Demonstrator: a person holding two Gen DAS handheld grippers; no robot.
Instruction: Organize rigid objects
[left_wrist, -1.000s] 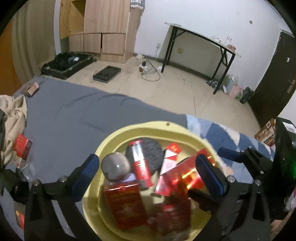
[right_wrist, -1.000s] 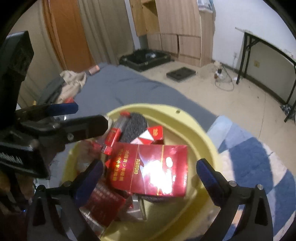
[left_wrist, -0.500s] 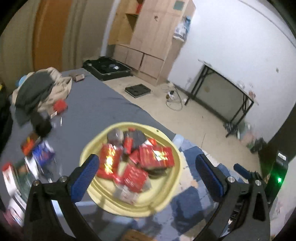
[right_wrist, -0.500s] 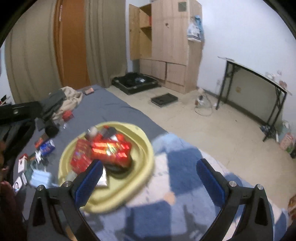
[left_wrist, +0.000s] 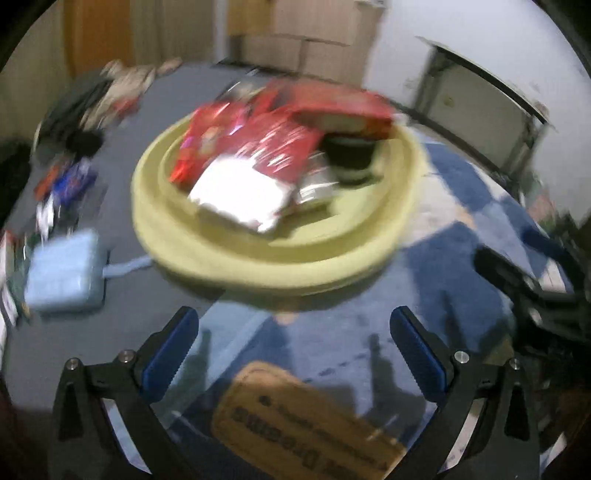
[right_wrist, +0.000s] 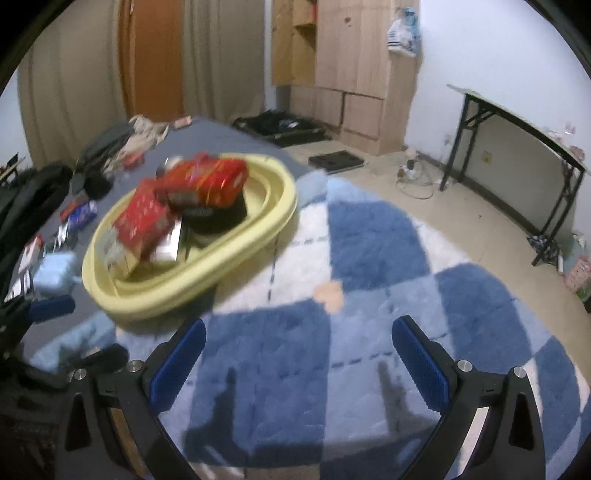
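A pale yellow basin (left_wrist: 258, 266) (right_wrist: 207, 280) sits on the bed, piled with red boxes (left_wrist: 340, 107) (right_wrist: 207, 181), a white packet (left_wrist: 240, 192) and a dark round tin (right_wrist: 218, 218). My left gripper (left_wrist: 291, 354) hangs open in front of the basin's near rim, above the blue checked blanket, with nothing between its fingers. My right gripper (right_wrist: 295, 358) is open too, to the right of the basin over the blanket, and holds nothing. The left wrist view is blurred.
A light blue pouch (left_wrist: 62, 273) (right_wrist: 53, 273) and several small packets (right_wrist: 79, 214) lie left of the basin on the grey sheet. Clothes (right_wrist: 122, 140) are heaped at the far end. A tan label (left_wrist: 306, 424) lies on the blanket. A black table (right_wrist: 517, 147) stands right.
Both grippers have pulled up and back from over the basin's contents, then dropped low to the blanket in front of it. Neither has taken hold of anything.
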